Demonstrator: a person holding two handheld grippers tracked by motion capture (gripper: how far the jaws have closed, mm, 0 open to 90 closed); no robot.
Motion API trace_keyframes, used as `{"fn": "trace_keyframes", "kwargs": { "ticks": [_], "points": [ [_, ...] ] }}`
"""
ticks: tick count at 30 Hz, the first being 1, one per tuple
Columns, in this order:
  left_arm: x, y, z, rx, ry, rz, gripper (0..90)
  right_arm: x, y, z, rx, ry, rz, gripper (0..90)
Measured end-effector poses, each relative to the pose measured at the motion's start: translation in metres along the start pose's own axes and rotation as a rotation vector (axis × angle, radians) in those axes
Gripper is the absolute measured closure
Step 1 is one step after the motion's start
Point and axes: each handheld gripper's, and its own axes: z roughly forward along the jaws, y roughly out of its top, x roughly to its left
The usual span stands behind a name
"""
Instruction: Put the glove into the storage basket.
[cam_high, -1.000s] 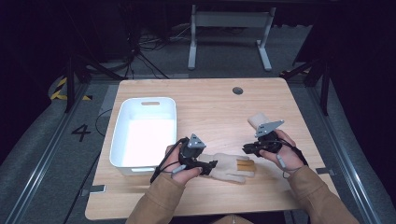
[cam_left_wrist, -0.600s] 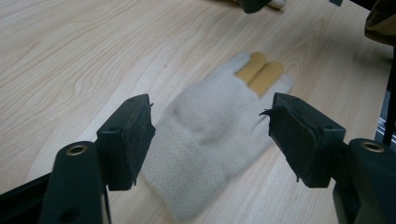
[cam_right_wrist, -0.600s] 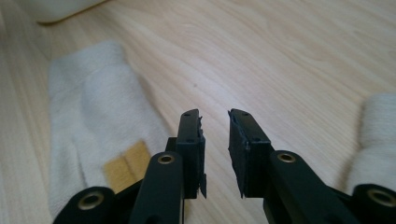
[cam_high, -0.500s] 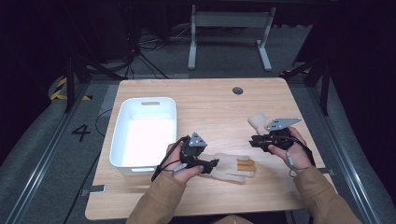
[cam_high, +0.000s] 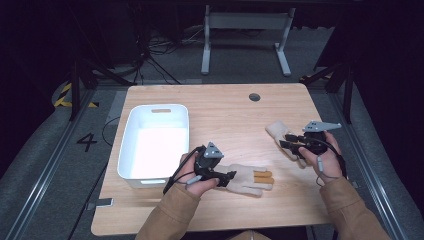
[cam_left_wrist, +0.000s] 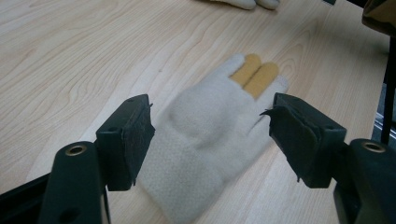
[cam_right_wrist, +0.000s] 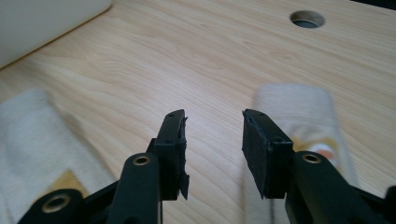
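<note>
Since the earlier frame the right gripper (cam_high: 287, 141) has been shifted outward over the second cream glove (cam_high: 281, 134), jaws part-open and empty, while the left gripper (cam_high: 229, 176) is kept wide open astride the cream knitted glove with orange fingertips (cam_high: 250, 179) on the pale wooden table (cam_high: 225, 115).

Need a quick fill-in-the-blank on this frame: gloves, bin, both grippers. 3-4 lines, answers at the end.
1. The left gripper has its jaws ____ on either side of the cream glove.
2. That glove has two fingertips coloured ____.
3. The white bin sits on the person's ____ side of the table.
4. The second glove lies by the ____ gripper.

Missing words: open; orange; left; right
</note>
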Motion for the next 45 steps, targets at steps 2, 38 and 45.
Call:
{"fn": "trace_keyframes", "kwargs": {
  "ticks": [2,38,45],
  "points": [
    [0.0,-0.001,0.0,0.004,0.003,0.003,30.6,-0.007,-0.001,-0.002,-0.009,-0.025,0.03,59.0],
    [0.002,-0.014,-0.016,0.027,0.066,-0.027,32.8,-0.062,-0.022,0.023,0.023,-0.173,0.177,41.7],
    [0.002,-0.014,-0.016,0.017,0.053,-0.03,32.7,-0.059,-0.024,0.029,0.059,-0.136,0.144,49.1]
  ]
}}
